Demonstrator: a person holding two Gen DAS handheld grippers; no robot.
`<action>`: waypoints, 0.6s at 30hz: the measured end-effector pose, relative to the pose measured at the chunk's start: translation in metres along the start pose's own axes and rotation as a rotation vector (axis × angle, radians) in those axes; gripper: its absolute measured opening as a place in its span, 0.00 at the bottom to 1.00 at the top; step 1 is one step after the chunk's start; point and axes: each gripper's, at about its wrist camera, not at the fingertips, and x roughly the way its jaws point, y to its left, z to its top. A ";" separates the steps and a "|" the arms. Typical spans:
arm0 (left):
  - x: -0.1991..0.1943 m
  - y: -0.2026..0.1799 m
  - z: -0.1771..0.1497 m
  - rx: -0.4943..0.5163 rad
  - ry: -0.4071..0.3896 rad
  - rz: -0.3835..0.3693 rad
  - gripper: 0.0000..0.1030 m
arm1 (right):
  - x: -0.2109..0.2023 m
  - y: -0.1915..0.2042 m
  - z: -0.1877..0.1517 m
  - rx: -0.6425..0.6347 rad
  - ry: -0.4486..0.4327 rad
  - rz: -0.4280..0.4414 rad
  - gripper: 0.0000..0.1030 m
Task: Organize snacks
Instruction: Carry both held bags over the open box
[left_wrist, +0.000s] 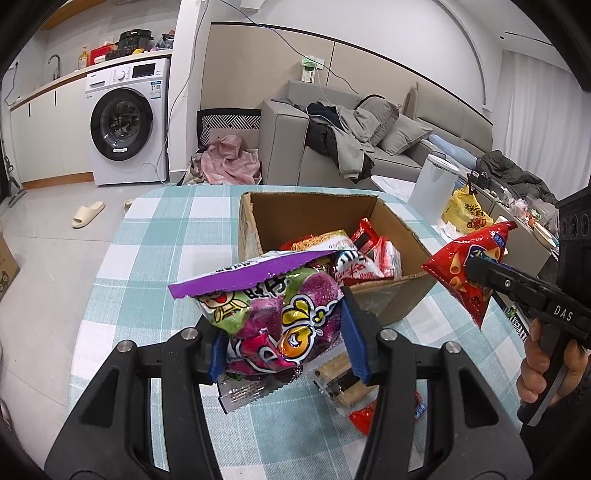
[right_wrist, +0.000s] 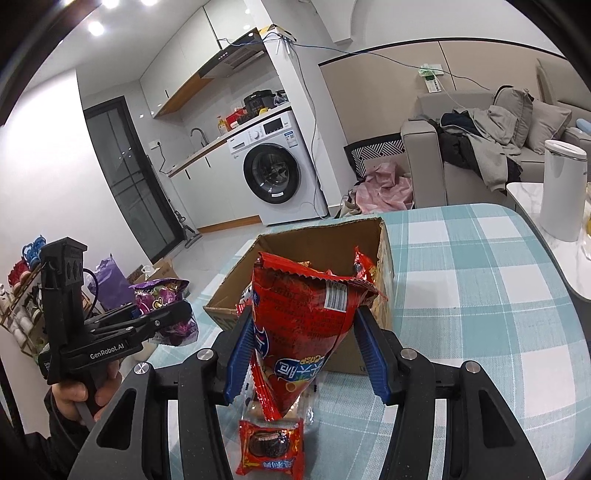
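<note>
The left gripper (left_wrist: 290, 341) was closed on a purple snack bag (left_wrist: 269, 314), its blue pads (left_wrist: 352, 339) pressed into both sides; the bag hung clear of the checked tablecloth (left_wrist: 155, 236), just short of the near wall of the cardboard box (left_wrist: 317, 206). The right gripper (right_wrist: 306, 350) was closed on a red chip bag (right_wrist: 306, 317), held by its lower half with the torn top edge upward, in front of the same box. The box stood open on the table and already contained several packets (left_wrist: 369, 247). On the cloth below the grippers lay a clear-wrapped biscuit pack (left_wrist: 341, 380) and a small red cookie packet (right_wrist: 271, 448). A hand (right_wrist: 86, 393) gripped the left tool's handle.
</note>
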 end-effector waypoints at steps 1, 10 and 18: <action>0.001 -0.001 0.002 0.000 -0.002 0.001 0.47 | 0.001 0.000 0.001 0.000 -0.002 0.000 0.52; 0.010 -0.008 0.022 0.005 -0.017 -0.002 0.47 | 0.006 0.004 0.017 0.000 -0.018 -0.012 0.52; 0.019 -0.012 0.035 0.011 -0.030 0.007 0.47 | 0.014 0.007 0.029 -0.004 -0.025 -0.029 0.52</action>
